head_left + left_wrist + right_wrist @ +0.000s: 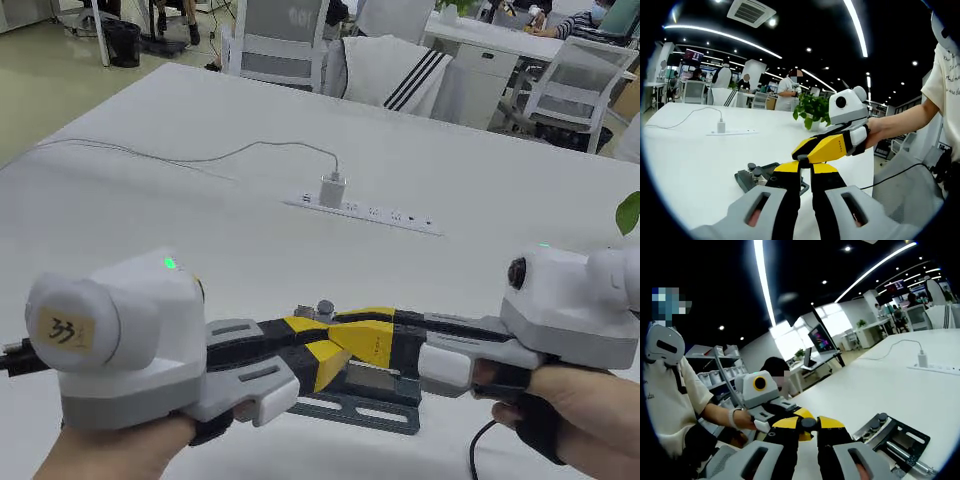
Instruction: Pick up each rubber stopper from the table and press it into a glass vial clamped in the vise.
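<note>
The white counter [130,210] carries a dark vise [372,410] close to its near edge. Farther in, around the middle, lies a white power strip [380,214]. A thin cable [150,156] runs from it toward the left edge.

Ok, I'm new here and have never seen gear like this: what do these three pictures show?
A person holds two hand tools with pinching jaws: the left gripper and the right gripper, each carrying a camera. One picture looks down from a headset; the others look along each gripper's jaws. On the white table lie a dark vise and a power strip. The jaw tips meet near the vise around a small dark piece, probably a rubber stopper; which gripper grips it, I cannot tell.
</note>
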{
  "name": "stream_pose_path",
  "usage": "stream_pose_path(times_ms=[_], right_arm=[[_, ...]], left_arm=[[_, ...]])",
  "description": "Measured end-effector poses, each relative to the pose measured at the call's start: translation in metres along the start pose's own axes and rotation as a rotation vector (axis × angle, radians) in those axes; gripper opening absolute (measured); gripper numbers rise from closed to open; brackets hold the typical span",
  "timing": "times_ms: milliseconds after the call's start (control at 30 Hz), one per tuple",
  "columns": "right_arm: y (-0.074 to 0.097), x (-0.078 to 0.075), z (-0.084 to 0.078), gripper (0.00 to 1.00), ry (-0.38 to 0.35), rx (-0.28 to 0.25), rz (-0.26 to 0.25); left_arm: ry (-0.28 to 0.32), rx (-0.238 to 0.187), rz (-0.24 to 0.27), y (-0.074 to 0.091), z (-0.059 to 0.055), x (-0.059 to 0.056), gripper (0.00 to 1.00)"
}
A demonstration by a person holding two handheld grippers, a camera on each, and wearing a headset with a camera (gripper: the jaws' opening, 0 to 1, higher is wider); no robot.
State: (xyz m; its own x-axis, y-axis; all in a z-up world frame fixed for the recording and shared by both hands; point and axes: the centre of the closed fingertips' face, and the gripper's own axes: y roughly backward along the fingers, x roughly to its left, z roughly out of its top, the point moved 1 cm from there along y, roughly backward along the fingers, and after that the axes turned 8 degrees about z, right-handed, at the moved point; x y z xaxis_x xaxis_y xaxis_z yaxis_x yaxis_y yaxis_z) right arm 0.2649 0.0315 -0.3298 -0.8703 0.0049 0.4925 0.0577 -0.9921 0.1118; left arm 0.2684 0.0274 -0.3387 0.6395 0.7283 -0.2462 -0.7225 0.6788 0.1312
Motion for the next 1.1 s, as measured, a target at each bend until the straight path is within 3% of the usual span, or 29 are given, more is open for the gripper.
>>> stream_pose_path(times_ms=[133,267,467,600,733,967,1100], right_arm=[[0.001,-0.005,-0.002,0.32,0.025,0.022,-0.034],[0.0,-0.002,-0.003,0.3,0.024,0.025,-0.024],[0.001,0.002,-0.006,0.3,0.066,0.089,-0.015],[0.006,0.006,-0.011,0.29,0.107,0.18,0.022],[0.01,0.008,-0.015,0.27,0.128,0.236,0.054],[0.017,0.003,-0.031,0.23,0.2,0.4,0.07],[0.019,0.005,-0.038,0.22,0.247,0.487,0.091]], left_arm=[[-0.009,0.01,-0.003,0.0,-0.002,0.0,0.03],[-0.017,0.023,-0.009,-0.001,-0.006,-0.002,0.03],[-0.051,0.054,-0.024,0.0,-0.013,-0.004,0.03],[-0.082,0.075,-0.033,0.001,-0.017,-0.005,0.03],[-0.112,0.098,-0.037,0.003,-0.021,-0.005,0.03],[-0.156,0.132,-0.065,0.006,-0.029,-0.01,0.03],[-0.206,0.174,-0.086,0.008,-0.04,-0.014,0.03]])
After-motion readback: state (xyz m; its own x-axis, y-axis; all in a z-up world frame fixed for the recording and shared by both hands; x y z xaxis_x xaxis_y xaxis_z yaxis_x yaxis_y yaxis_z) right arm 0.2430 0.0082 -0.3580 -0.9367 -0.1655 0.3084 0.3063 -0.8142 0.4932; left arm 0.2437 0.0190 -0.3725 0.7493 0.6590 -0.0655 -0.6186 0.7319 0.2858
